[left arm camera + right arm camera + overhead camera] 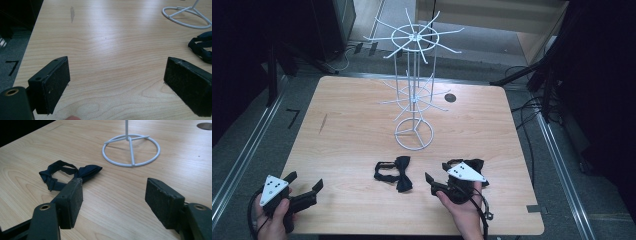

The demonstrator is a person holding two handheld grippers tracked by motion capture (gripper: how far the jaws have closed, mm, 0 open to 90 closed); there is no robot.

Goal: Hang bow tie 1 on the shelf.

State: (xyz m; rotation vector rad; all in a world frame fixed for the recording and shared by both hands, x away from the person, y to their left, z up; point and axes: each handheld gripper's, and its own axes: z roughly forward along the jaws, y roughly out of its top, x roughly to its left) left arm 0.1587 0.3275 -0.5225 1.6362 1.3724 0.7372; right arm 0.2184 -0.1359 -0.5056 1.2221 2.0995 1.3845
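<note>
A dark bow tie (395,172) with its looped strap lies flat on the wooden table (352,125), in front of the ring base of a white wire display rack (413,134). My right gripper (437,171) is just to its right, held low near the table's front edge. In the right gripper view, the right gripper (115,183) is open over bare wood, with the bow tie (72,173) just beyond its left jaw. My left gripper (305,181) rests at the front left corner. The left gripper (117,65) is open with nothing between its jaws, and the bow tie's strap (202,47) lies off to its right.
The rack (412,37) rises in the middle of the table with two tiers of bare wire arms. Its ring base (131,150) lies ahead of the right gripper. A round cable hole (450,97) sits at the back right. Dark stands and cables surround the table.
</note>
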